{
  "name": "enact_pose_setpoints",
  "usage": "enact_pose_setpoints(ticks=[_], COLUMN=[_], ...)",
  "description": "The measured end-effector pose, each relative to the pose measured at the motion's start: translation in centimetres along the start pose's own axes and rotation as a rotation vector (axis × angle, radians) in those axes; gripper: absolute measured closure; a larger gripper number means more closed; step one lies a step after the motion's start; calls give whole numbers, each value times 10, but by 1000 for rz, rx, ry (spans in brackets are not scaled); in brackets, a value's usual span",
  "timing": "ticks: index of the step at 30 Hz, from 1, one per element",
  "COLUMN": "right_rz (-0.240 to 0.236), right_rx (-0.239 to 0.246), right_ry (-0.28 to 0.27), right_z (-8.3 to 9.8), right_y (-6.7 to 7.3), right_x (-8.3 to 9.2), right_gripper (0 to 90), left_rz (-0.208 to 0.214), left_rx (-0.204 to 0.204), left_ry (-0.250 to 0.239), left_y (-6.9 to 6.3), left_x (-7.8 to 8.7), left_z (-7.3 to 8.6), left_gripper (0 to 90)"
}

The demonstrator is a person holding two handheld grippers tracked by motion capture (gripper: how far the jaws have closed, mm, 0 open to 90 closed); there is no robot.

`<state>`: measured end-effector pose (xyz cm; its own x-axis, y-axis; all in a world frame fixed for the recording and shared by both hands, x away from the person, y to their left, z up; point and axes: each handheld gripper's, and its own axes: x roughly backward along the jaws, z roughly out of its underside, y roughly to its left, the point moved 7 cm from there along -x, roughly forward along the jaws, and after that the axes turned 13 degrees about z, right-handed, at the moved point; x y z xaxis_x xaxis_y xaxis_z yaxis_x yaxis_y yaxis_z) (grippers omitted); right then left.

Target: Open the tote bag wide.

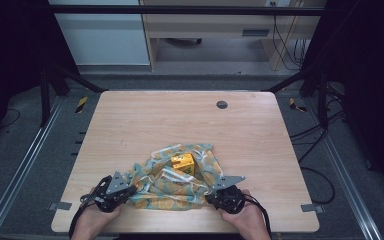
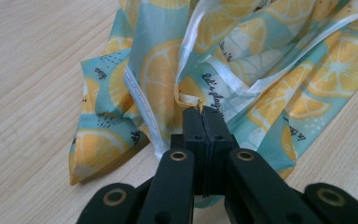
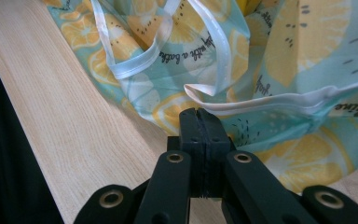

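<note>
A teal cloth [image 1: 180, 187] printed with lemon slices and edged in white lies bunched at the near middle of the wooden table [image 1: 180, 120]. A small yellow box [image 1: 182, 163] stands on it, and the cloth's folds rise around the box. My left gripper [image 1: 131, 190] is shut on the cloth's left corner; in the left gripper view its jaws [image 2: 203, 111] pinch the cloth [image 2: 242, 60] at a yellow-stitched edge. My right gripper [image 1: 210, 193] is shut on the cloth's right corner; in the right gripper view its jaws [image 3: 197, 112] clamp the white hem of the cloth [image 3: 284, 60].
A grey round cable port [image 1: 222, 104] sits in the table's far part. Both hands rest at the table's near edge [image 1: 180, 231]. Black frame posts [image 1: 45, 85] and floor cables [image 1: 320, 150] flank the table. Bare wood stretches behind the cloth.
</note>
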<state>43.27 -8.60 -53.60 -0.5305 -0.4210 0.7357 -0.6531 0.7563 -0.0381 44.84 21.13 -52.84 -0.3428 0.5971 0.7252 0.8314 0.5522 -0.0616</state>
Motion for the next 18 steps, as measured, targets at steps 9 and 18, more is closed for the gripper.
enact_pose_setpoints(ticks=[9,18], right_rz=[9,71], right_rx=[11,10], right_ry=[-10,-130], right_z=[-1,-21], right_y=[-1,-19], right_x=[2,36], right_gripper=[788,492], left_rz=[-32,-56], left_rx=[-16,-11], left_ry=[2,-53], left_y=[1,6], left_x=[-1,6], left_z=[-1,-5], left_gripper=[900,899])
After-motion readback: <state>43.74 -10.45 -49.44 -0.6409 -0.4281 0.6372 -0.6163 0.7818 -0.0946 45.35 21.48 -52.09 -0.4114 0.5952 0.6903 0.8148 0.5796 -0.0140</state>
